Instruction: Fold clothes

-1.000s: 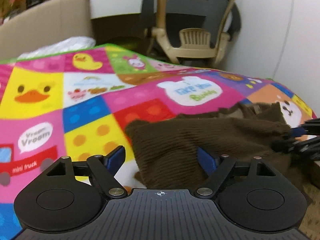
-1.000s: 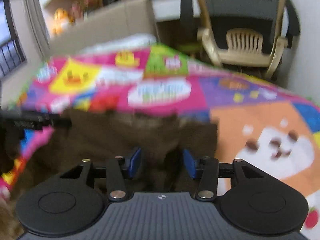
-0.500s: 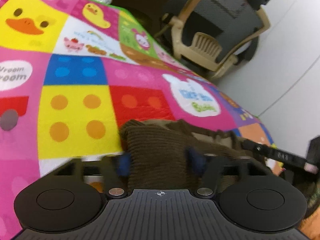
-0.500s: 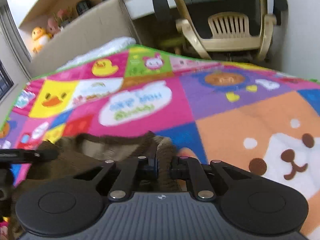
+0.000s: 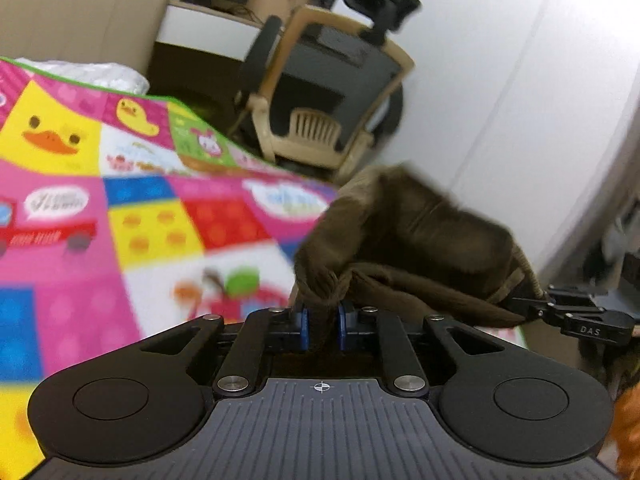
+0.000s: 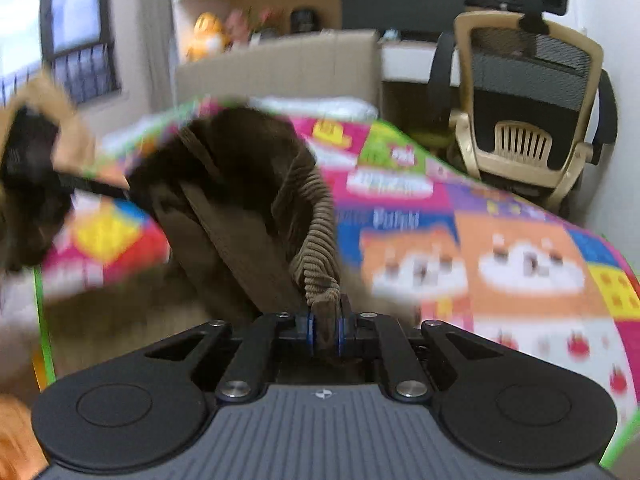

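Note:
A brown corduroy garment hangs lifted above the colourful play mat, stretched between both grippers. My left gripper is closing, and its blue pads pinch a bunched edge of the cloth. The right gripper's fingers hold the other end at the right edge of that view. In the right wrist view my right gripper is shut on a ribbed fold of the garment. The left gripper's fingers show blurred at the far left. Below the garment lies the mat.
Beyond the mat's far edge stands an office chair with a small beige plastic chair in front of it. A cardboard panel and a white bundle sit at the back left. A white wall closes the right side.
Both grippers went from open around the garment lying on the mat to closed on its edges. They then rose and swung, lifting the cloth off the mat.

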A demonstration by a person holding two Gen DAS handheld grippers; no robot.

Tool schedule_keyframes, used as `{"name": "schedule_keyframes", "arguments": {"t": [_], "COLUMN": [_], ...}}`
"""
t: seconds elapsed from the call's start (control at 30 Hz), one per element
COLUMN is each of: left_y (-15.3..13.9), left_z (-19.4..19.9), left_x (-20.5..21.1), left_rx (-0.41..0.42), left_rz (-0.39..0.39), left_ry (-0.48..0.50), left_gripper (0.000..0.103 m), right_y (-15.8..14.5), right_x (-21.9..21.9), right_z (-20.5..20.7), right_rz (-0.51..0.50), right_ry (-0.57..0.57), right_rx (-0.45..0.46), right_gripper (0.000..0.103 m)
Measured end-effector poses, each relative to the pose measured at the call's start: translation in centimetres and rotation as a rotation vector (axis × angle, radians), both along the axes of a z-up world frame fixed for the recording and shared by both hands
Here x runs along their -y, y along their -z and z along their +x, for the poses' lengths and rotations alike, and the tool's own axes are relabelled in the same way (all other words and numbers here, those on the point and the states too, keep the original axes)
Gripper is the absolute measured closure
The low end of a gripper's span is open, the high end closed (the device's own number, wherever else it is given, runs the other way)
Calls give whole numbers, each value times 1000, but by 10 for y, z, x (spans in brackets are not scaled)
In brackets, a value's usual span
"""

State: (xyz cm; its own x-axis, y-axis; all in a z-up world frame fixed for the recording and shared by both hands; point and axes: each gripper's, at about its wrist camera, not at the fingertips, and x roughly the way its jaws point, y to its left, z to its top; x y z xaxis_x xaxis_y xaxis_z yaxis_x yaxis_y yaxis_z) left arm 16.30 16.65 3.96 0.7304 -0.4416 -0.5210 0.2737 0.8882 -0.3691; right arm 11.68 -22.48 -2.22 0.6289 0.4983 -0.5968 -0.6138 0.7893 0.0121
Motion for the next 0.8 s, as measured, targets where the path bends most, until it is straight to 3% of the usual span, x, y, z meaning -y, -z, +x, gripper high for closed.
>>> {"name": "schedule_keyframes", "arguments": {"t": [0.1,0.2,0.23,0.27,0.33,0.43,0.5,0.57,0.67,0.77,0.8], "left_y": [18,35,38,38,34,23,23,30,47,64,68], "left_z": [-40,-72,-82,-91,-106,-111,-99,-78,-49,-23,-16], "left_x": [-1,-12,-18,-28,-47,-68,-70,-59,-33,-19,-17], "left_rx": [-41,-101,-117,-125,-110,-75,-91,-132,-206,-276,-288], "left_rz": [66,79,66,30,-56,-194,-281,-339,-353,-357,-363], "left_ry": [-1,-35,-51,-58,-68,-87,-96,-87,-57,-62,-61], "left_gripper": [74,74,67,61,36,18,15,15,15,16,22], "right_y": [19,17,12,6,-4,-6,5,19,36,45,46], "right_x": [12,37,46,55,71,83,76,61,40,36,34], "right_z": [-23,-37,-40,-42,-38,-14,4,15,31,48,53], "right_rz": [-20,54,88,123,225,401,461,452,391,429,439], "right_ry": [-8,-3,6,16,54,125,146,148,169,197,213], "right_rx": [-44,-88,-90,-88,-105,-206,-297,-352,-392,-418,-417], "right_gripper": [91,70,59,49,41,37,37,37,37,37,37]}}
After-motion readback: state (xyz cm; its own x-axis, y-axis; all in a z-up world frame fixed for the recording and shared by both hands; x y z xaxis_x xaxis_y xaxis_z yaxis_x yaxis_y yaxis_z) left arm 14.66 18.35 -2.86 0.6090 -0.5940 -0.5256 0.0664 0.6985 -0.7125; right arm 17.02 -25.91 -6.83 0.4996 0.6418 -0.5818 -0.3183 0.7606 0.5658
